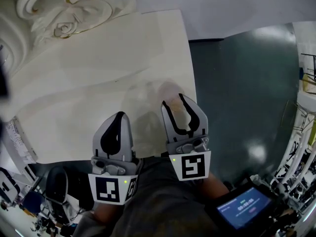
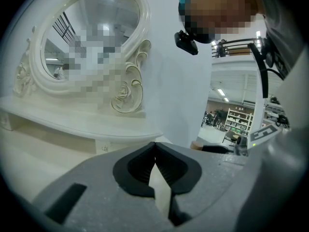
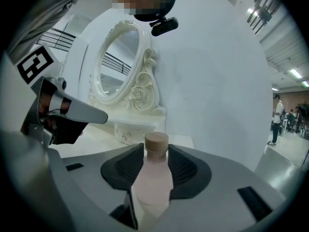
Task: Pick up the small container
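Closed in on the small container (image 3: 152, 182), the right gripper (image 3: 156, 148) has its two dark pads (image 3: 120, 170) lying against the sides of the pale pink body. This leaves a moderate gap that the bottle fills. The tan cap (image 3: 157, 140) pokes up just past the jaw tips at the centre of the right gripper view, and the container stands upright between them. Whether its base rests on the surface or is off it cannot be told.

In the head view the right gripper (image 1: 174, 101) sits just right of centre, jaws spread in a narrow fork. The small container (image 1: 177, 111) shows as a pinkish shape between them, over the right part of the white table top (image 1: 98, 73).

The left gripper (image 2: 155, 146) has its jaws brought together. Their tips meet in the lower middle of the left gripper view, and only a thin wedge of pale table shows lower down between the pads. Nothing is between them. In the head view the left gripper (image 1: 120, 115) lies left of the right one, near the table's front edge and apart from the container.

An ornate white mirror (image 2: 91, 33) stands at the back of the table, in the upper left of the left gripper view.
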`<state>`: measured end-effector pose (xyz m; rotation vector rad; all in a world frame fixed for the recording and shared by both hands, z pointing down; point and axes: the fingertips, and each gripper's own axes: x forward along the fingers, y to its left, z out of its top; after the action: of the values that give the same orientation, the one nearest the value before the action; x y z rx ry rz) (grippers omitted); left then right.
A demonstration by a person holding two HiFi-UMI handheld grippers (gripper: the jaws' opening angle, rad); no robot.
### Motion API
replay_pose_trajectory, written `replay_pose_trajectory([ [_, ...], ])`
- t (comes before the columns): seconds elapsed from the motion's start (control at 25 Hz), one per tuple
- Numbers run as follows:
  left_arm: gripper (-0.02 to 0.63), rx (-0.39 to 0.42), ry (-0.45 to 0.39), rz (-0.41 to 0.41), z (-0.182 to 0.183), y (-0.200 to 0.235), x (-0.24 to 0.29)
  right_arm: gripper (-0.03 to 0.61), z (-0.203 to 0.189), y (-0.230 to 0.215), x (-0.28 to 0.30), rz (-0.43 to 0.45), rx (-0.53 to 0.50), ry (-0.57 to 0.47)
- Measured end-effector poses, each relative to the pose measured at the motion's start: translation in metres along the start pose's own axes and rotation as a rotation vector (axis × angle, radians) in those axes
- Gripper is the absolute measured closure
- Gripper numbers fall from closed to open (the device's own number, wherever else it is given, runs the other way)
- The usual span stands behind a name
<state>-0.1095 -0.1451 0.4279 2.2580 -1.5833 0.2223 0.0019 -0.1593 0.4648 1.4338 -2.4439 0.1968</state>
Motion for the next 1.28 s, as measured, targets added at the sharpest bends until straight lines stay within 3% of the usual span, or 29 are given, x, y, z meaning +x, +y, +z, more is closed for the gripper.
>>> replay_pose_trajectory([
  [0.32, 0.600, 0.000, -0.001, 0.000, 0.002, -0.001, 0.000, 0.434, 0.003, -0.003, 0.001, -0.011, 0.043, -0.015],
  [1.28, 0.600, 0.025, -0.037, 0.012, 0.019, -0.001, -0.007, 0.437, 0.020, -0.007, 0.005, -0.002, 0.043, -0.049],
])
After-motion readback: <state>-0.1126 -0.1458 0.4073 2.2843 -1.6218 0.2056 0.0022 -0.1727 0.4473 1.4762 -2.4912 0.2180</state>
